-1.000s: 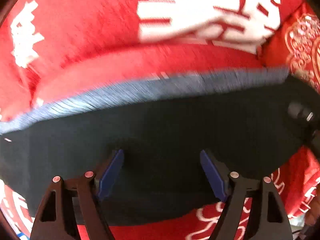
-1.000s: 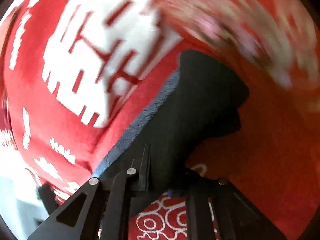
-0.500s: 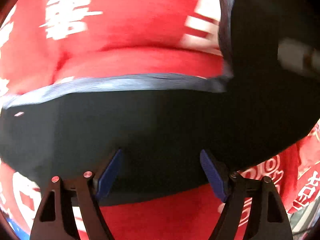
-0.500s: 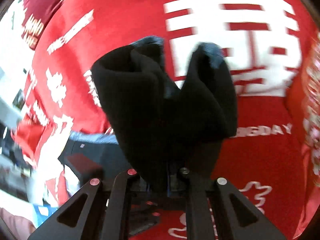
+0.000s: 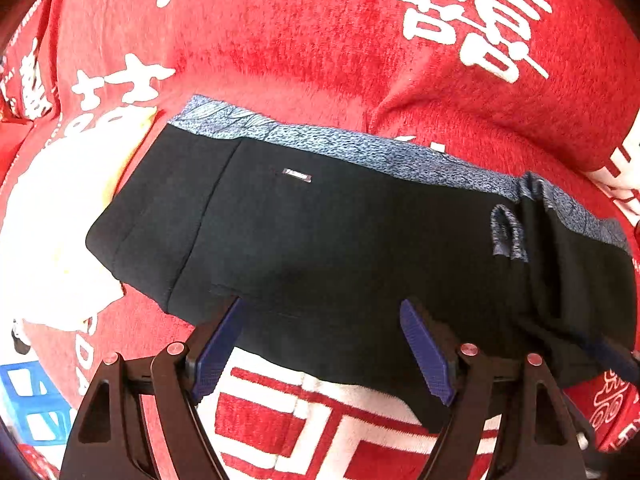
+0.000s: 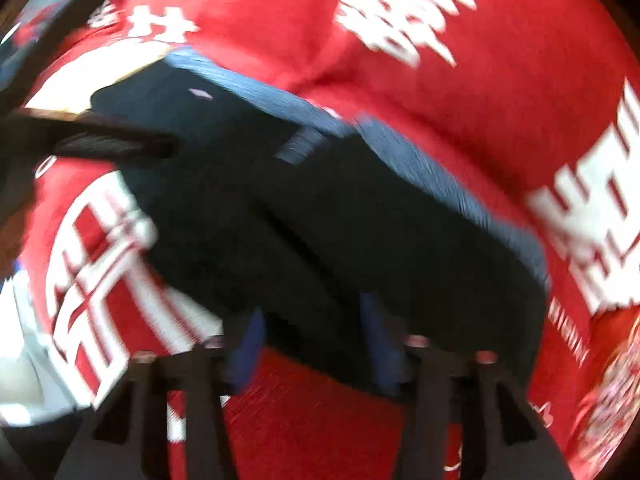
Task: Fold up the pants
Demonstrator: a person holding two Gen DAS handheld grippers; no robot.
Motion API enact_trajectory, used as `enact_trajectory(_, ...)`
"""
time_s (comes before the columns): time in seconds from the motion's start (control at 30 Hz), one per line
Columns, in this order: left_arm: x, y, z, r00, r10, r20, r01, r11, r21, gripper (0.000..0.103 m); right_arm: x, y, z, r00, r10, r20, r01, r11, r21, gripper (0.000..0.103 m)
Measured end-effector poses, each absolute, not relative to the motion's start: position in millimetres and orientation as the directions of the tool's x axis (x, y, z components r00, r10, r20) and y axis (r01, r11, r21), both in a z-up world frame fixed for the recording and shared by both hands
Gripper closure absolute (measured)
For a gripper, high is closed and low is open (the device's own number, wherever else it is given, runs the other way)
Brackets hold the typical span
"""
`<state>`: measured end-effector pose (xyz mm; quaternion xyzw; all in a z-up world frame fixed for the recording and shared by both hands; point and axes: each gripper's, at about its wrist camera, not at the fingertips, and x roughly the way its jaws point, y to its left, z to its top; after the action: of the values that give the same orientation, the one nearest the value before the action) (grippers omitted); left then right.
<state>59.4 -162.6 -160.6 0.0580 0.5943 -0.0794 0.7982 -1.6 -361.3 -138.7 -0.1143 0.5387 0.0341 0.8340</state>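
Pants (image 5: 328, 240) are lying folded into a compact black bundle on the red blanket (image 5: 320, 40) with white characters, grey-blue waistband (image 5: 360, 148) along the far edge, small label (image 5: 297, 175) facing up. The drawstring loop (image 5: 508, 232) is sitting near the right end, where the layers are bunching and looking less tidy than the left.

Left claw (image 5: 324, 344) is hovering over the near edge with its jaws standing wide apart, blue pads (image 5: 218, 344) clear of the cloth, nothing gripped.

Right claw (image 6: 316, 336) is showing through heavy blur; its jaws have just been opening, pads now parted with the near edge of the bundle lying between or below them, not pinched as far as I can tell. Looks like it is letting go of the fold.

Handling read: soft, light knit, zero stiffness, so it is going to sag and unfold if lifted by one point. Surface looks matte, probably not slippery; the plush blanket is likely adding drag. Not fragile.

Grip advice: pinch through all layers at the two near corners, one claw each, or along the waistband, where the elastic is giving more body. Avoid the drawstring, since it is only going to pull loose.
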Motion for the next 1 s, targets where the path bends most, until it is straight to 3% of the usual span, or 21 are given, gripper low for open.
enact_trajectory(0.13,59,-157,-163,0.269,-0.084,-0.96,0.23,0.973,-0.02,0.022,-9,-353,-110,0.518,-0.184,-0.835,-0.187,0.929,-0.321,0.047)
enact_trajectory(0.33,55,-164,-173,0.236,-0.106,-0.966,0.275,0.961,-0.038,0.022,19,-338,-138,0.477,-0.227,-0.849,-0.248,0.892,-0.378,0.047)
enact_trajectory(0.37,55,-165,-175,0.231,-0.106,-0.967,0.277,0.96,-0.04,0.022,23,-335,-149,0.47,-0.246,-0.848,-0.258,0.88,-0.399,0.05)
enact_trajectory(0.4,53,-164,-175,0.225,-0.105,-0.969,0.279,0.959,-0.039,0.022,31,-333,-156,0.455,-0.245,-0.856,-0.262,0.882,-0.392,0.062)
enact_trajectory(0.43,52,-163,-175,0.219,-0.102,-0.97,0.282,0.959,-0.038,0.022,34,-338,-158,0.421,-0.227,-0.878,-0.261,0.897,-0.356,0.096)
enact_trajectory(0.57,50,-155,-166,0.219,-0.111,-0.969,0.285,0.957,-0.045,0.022,41,-361,-120,0.439,-0.138,-0.888,-0.185,0.953,-0.239,0.098)
enact_trajectory(0.63,51,-150,-161,0.226,-0.109,-0.968,0.281,0.959,-0.042,0.022,28,-351,-100,0.461,-0.075,-0.884,-0.247,0.946,-0.209,0.098)
enact_trajectory(0.73,57,-148,-161,0.226,-0.098,-0.969,0.272,0.962,-0.034,0.022,17,-325,-121,0.399,-0.076,-0.914,-0.327,0.919,-0.219,0.097)
enact_trajectory(0.83,63,-156,-161,0.232,-0.069,-0.97,0.28,0.96,-0.002,0.022,14,-307,-166,0.349,-0.123,-0.929,-0.364,0.895,-0.256,0.092)
enact_trajectory(0.9,66,-168,-157,0.255,-0.071,-0.964,0.305,0.952,0.01,0.022,12,-310,-156,0.377,-0.116,-0.919,-0.348,0.902,-0.256,0.086)
enact_trajectory(0.93,65,-176,-155,0.262,-0.066,-0.963,0.32,0.947,0.022,0.022,11,-319,-146,0.378,-0.075,-0.923,-0.327,0.922,-0.209,0.07)
enact_trajectory(0.97,66,-183,-154,0.264,-0.061,-0.963,0.329,0.944,0.03,0.022,9,-338,-131,0.372,0.016,-0.928,-0.293,0.951,-0.101,0.044)
enact_trajectory(1.0,66,-193,-152,0.263,-0.062,-0.963,0.336,0.941,0.032,0.022,6,-358,-118,0.391,0.065,-0.918,-0.244,0.969,-0.036,0.036)
